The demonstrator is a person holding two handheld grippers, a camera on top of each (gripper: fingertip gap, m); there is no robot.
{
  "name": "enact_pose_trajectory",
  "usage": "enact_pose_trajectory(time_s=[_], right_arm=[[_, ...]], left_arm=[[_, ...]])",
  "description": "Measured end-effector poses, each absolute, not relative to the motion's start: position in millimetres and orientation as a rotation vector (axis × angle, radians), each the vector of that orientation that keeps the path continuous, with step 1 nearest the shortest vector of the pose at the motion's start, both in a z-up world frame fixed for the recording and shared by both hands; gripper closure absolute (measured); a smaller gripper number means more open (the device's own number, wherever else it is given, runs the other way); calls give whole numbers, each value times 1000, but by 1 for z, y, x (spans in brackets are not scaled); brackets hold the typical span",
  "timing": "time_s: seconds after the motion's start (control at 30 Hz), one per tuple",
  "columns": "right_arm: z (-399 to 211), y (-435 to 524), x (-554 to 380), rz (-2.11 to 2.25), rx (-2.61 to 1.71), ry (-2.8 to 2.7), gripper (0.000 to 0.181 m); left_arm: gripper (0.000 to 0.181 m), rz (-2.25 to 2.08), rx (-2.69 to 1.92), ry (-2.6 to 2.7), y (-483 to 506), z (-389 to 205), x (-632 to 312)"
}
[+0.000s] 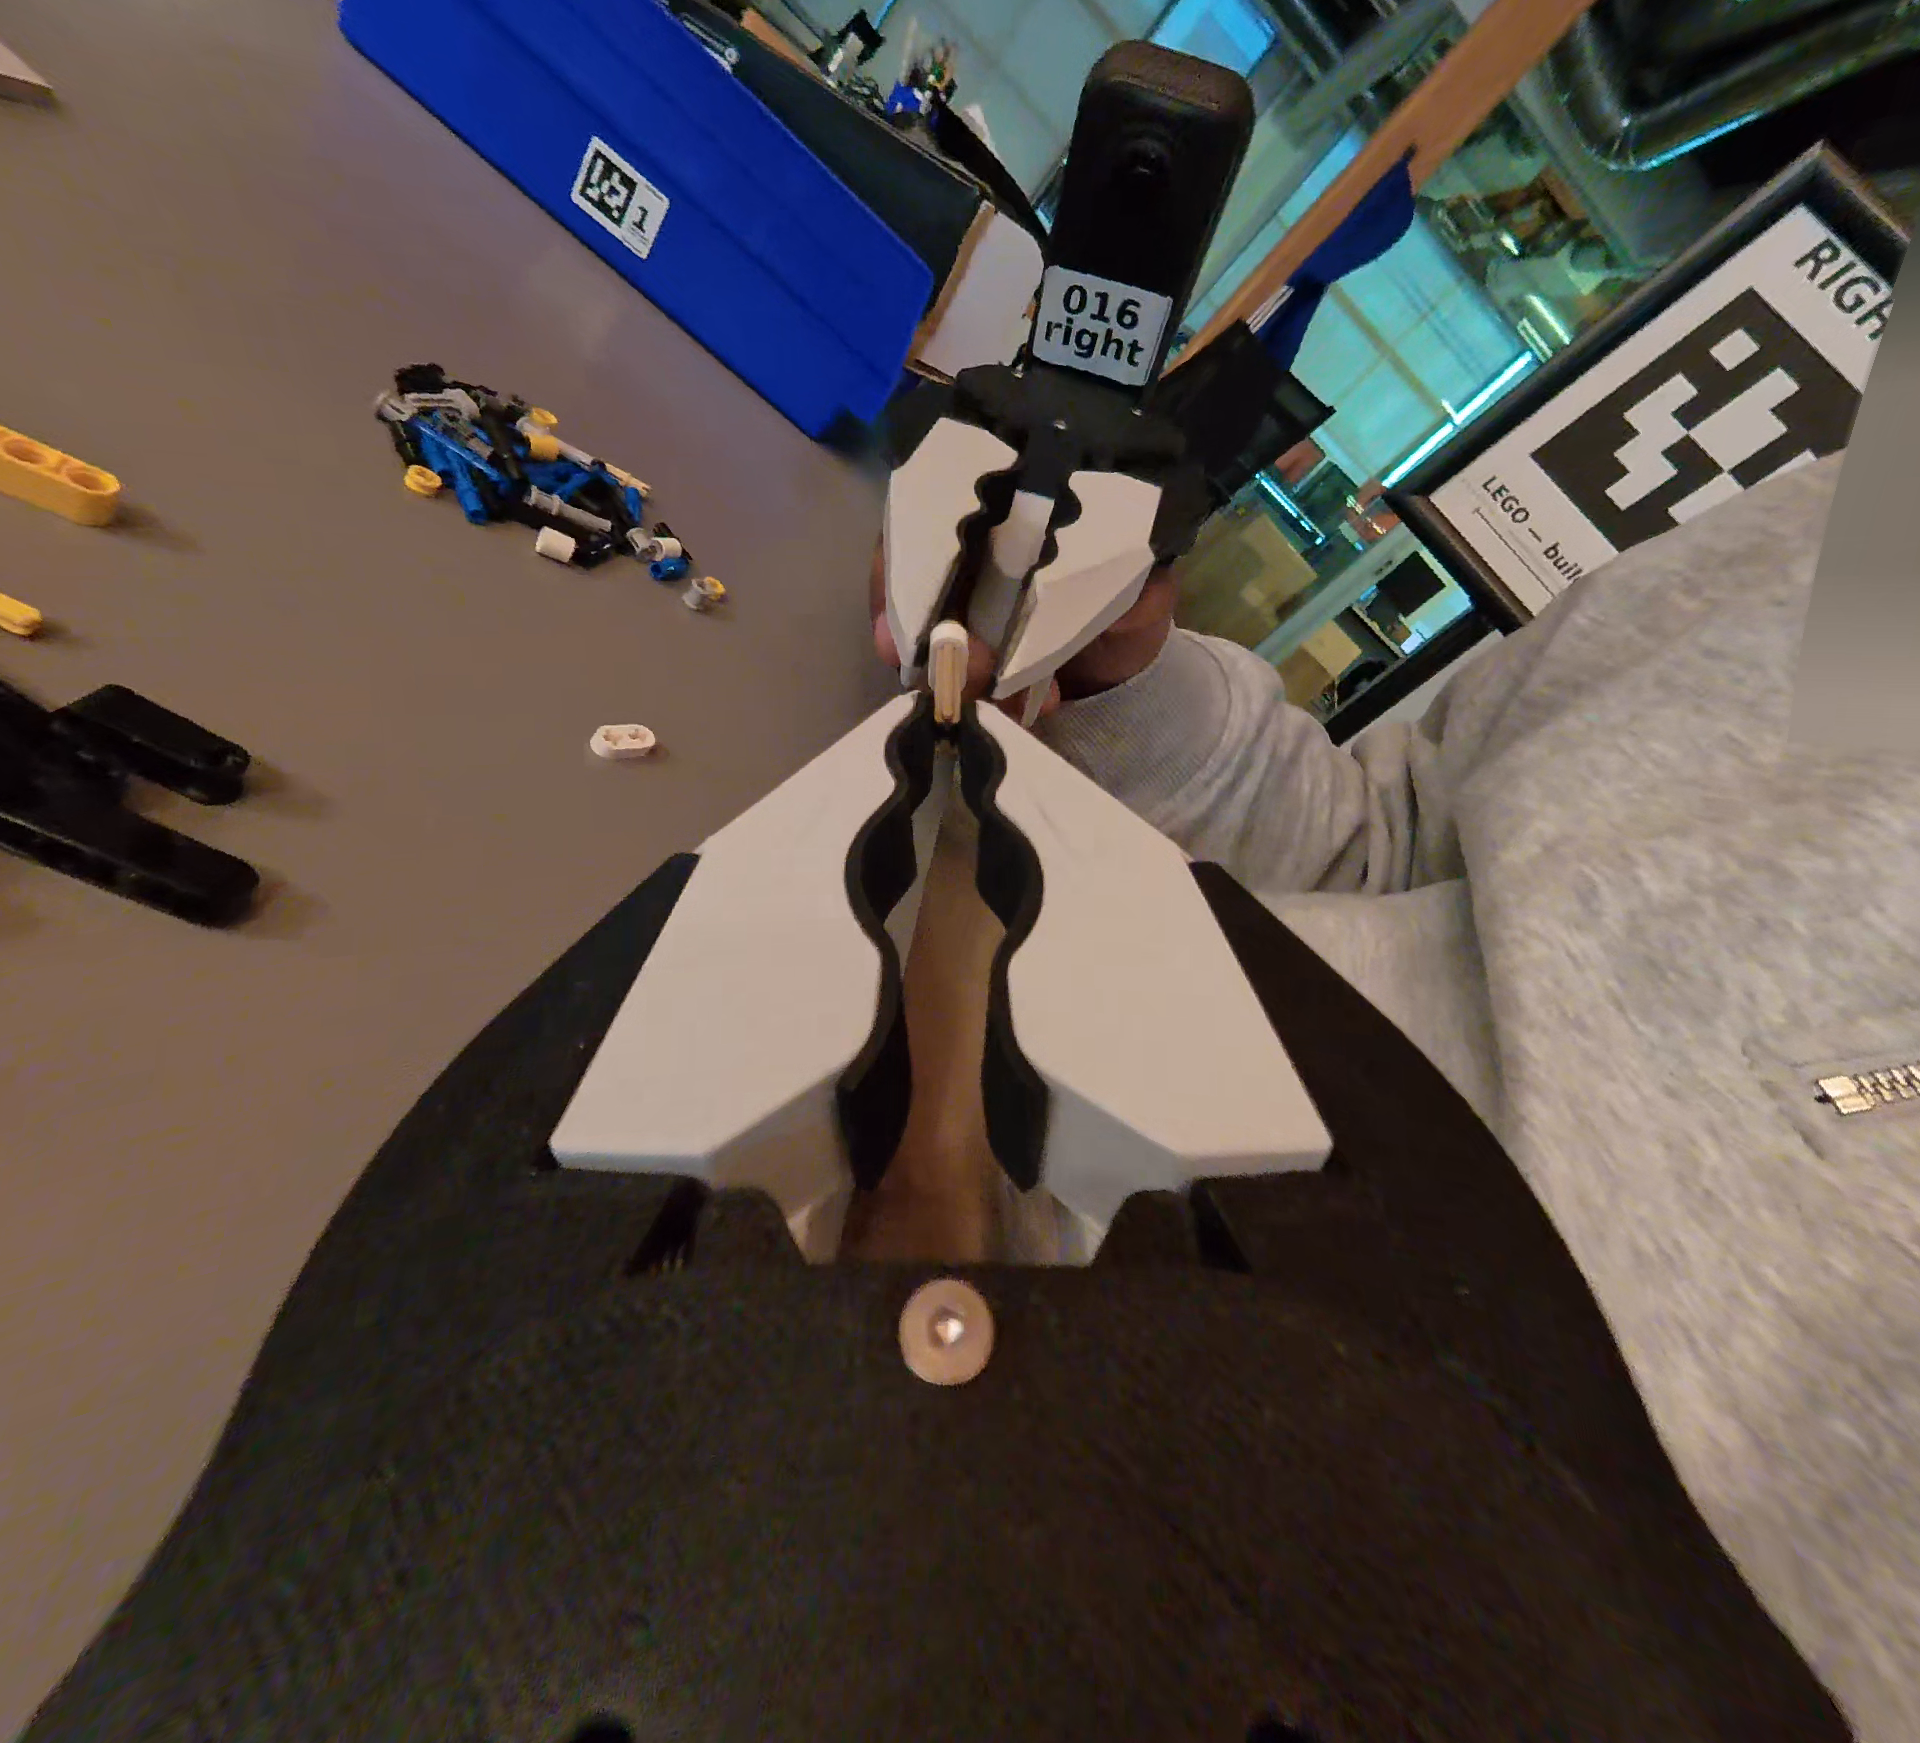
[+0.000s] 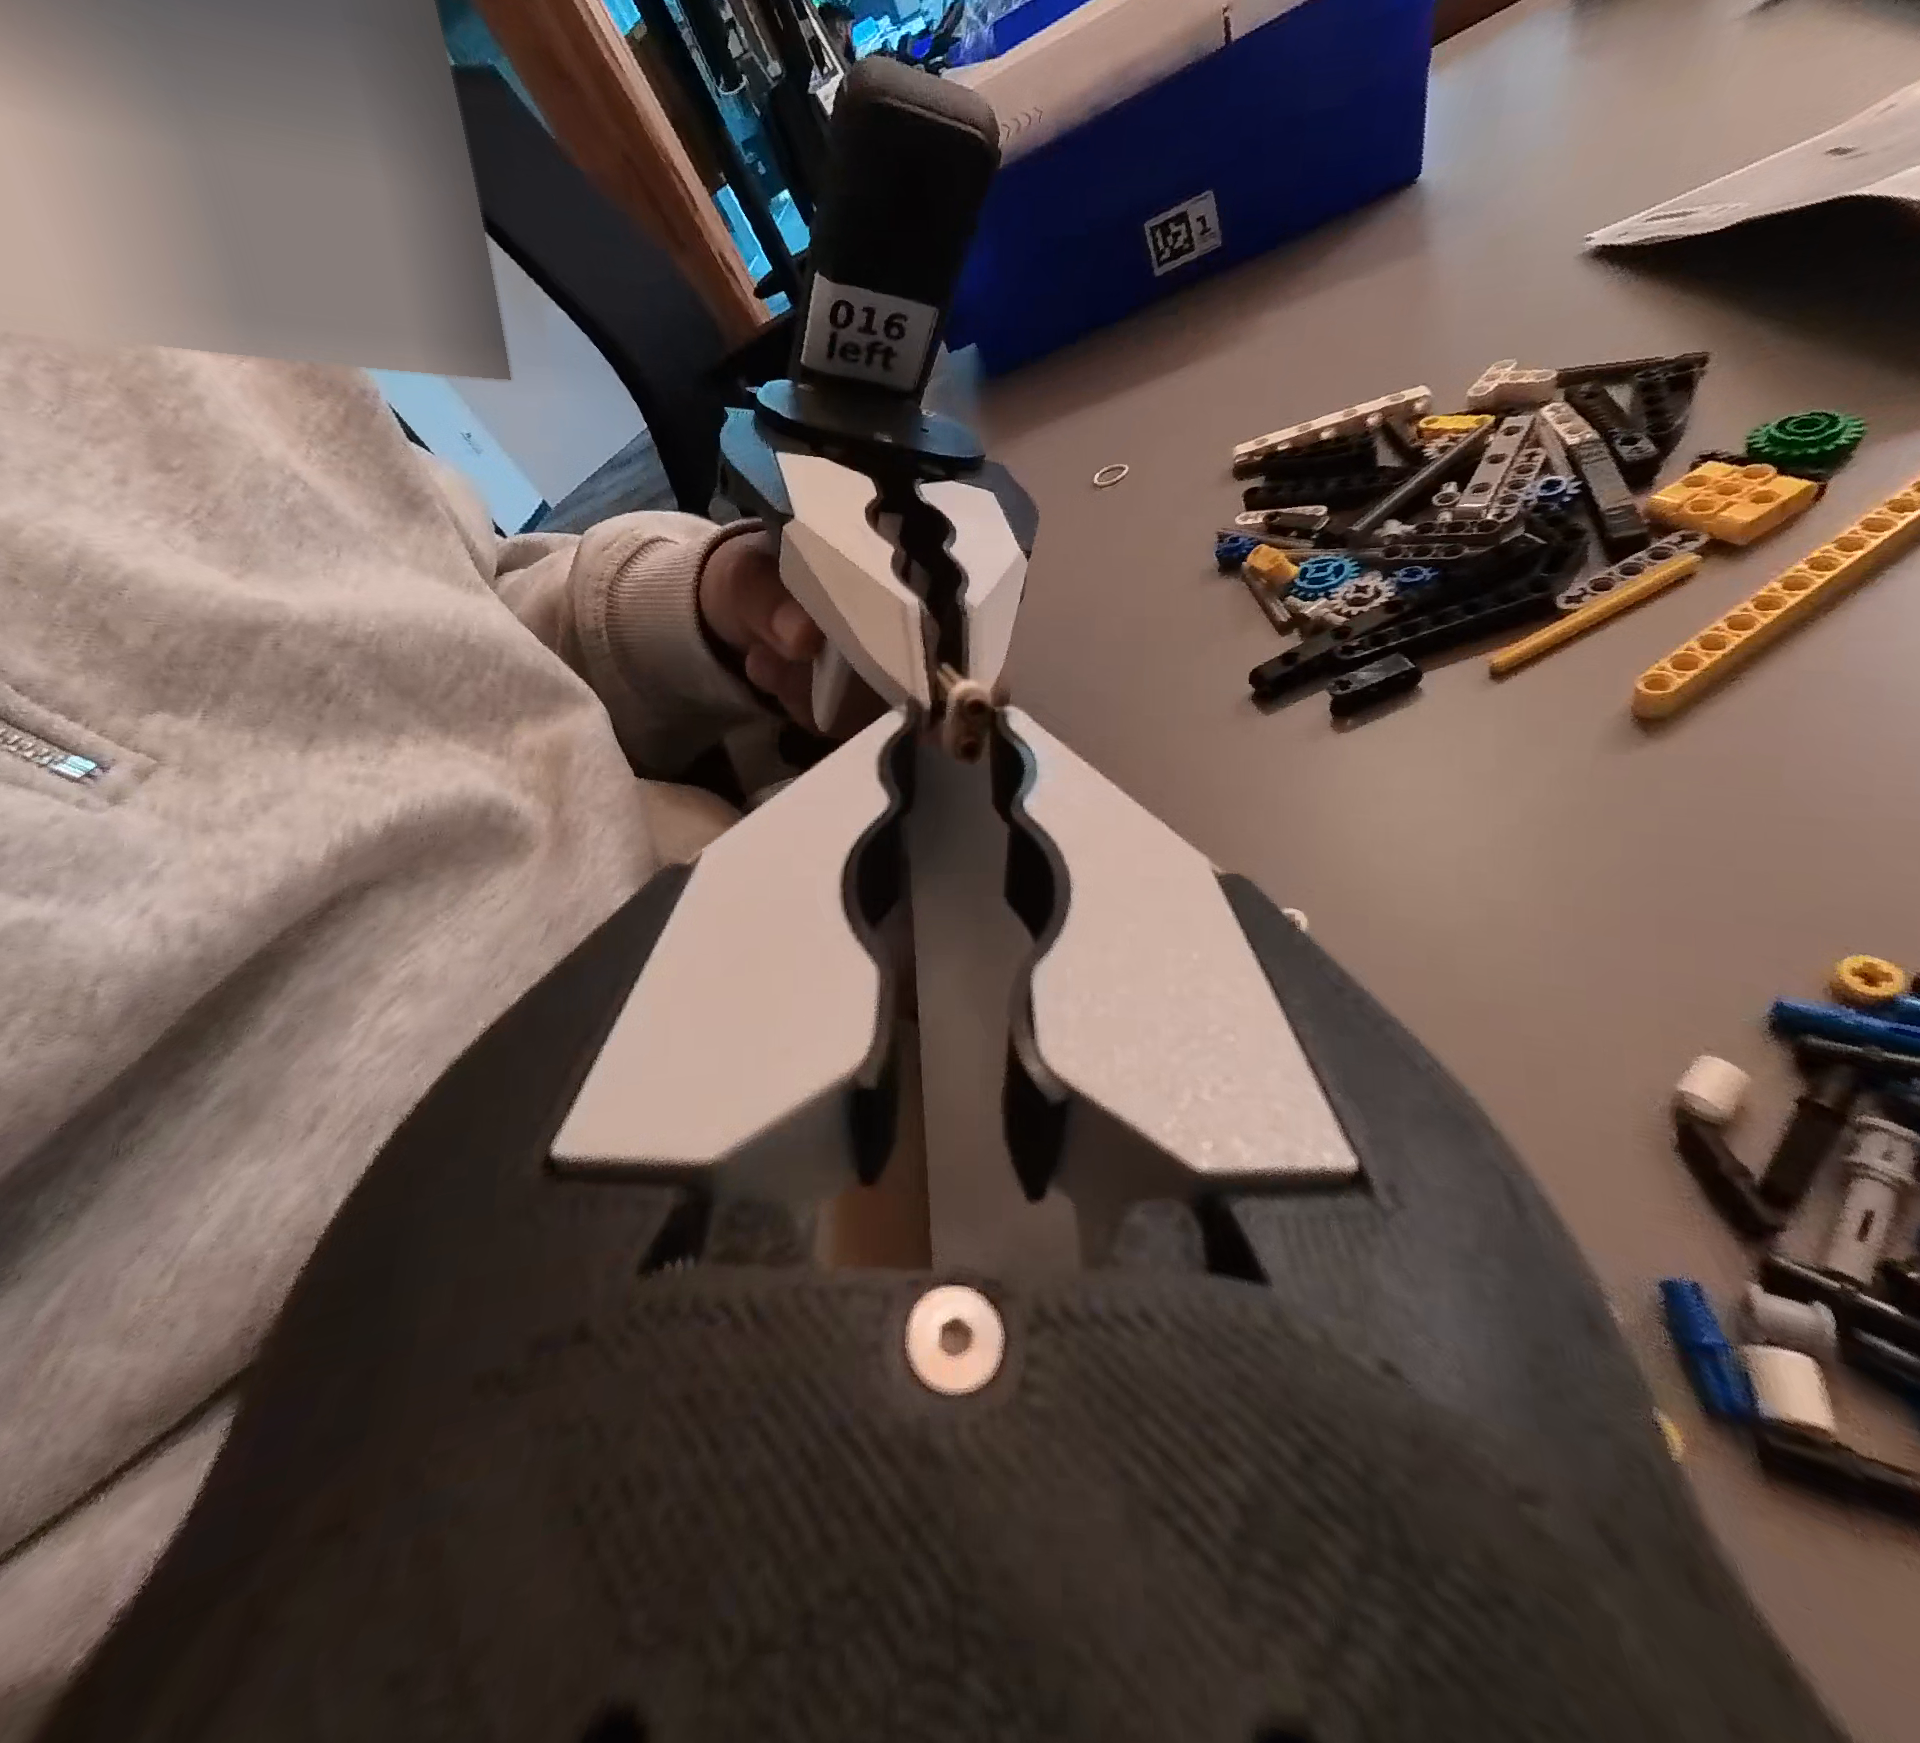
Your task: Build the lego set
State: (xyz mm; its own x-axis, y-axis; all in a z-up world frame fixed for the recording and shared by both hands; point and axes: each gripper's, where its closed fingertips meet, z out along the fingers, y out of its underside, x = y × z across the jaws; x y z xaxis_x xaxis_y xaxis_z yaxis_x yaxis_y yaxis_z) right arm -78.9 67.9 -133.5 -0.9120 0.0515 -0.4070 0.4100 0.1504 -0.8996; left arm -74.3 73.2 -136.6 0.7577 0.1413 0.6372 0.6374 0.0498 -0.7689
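Both grippers meet tip to tip in the air above the grey table (image 1: 312,966). My right gripper (image 2: 961,729) is shut on a small white connector piece (image 2: 971,714), which also shows in the left wrist view (image 1: 948,649). My left gripper (image 1: 943,725) is shut on a thin tan pin (image 1: 947,701) that sticks out of the white piece. In the right wrist view the left gripper (image 2: 940,680) faces me, held by a hand. In the left wrist view the right gripper (image 1: 951,675) faces me.
A blue bin (image 1: 644,166) stands at the back of the table. Loose parts lie around it: a blue and black pile (image 1: 520,467), black beams (image 1: 125,800), a small white piece (image 1: 621,741), a heap of beams and gears (image 2: 1455,530), a long yellow beam (image 2: 1787,592) and a paper booklet (image 2: 1766,207). Left and right tips are no more than a few centimetres apart.
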Motion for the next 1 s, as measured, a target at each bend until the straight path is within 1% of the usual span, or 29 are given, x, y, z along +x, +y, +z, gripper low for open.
enact_pose_trajectory(time_s=[0.07,0.3,0.4,0.47,0.53,0.6,0.83,1.0], right_arm=[[-132,69,-80,-1846,454,2138,175],[-129,69,-84,-1858,482,2156,176],[-124,78,-100,-1894,603,2184,176],[-127,92,-120,-1859,764,2270,176],[-140,107,-136,-1706,910,2463,176],[-159,117,-143,-1441,1009,2666,176],[-179,102,-133,-744,940,2972,175],[-191,99,-133,-439,933,3083,175]], left_arm=[[179,-432,-1506,-654,74,-137,-72],[178,-403,-1485,-677,73,-136,-77],[163,-347,-1448,-747,69,-136,-89],[164,-324,-1419,-785,65,-136,-95],[166,-304,-1397,-810,62,-135,-99],[168,-279,-1380,-840,58,-135,-104],[171,-143,-1315,-890,24,-125,-123],[171,-116,-1266,-927,1,-125,-135]])
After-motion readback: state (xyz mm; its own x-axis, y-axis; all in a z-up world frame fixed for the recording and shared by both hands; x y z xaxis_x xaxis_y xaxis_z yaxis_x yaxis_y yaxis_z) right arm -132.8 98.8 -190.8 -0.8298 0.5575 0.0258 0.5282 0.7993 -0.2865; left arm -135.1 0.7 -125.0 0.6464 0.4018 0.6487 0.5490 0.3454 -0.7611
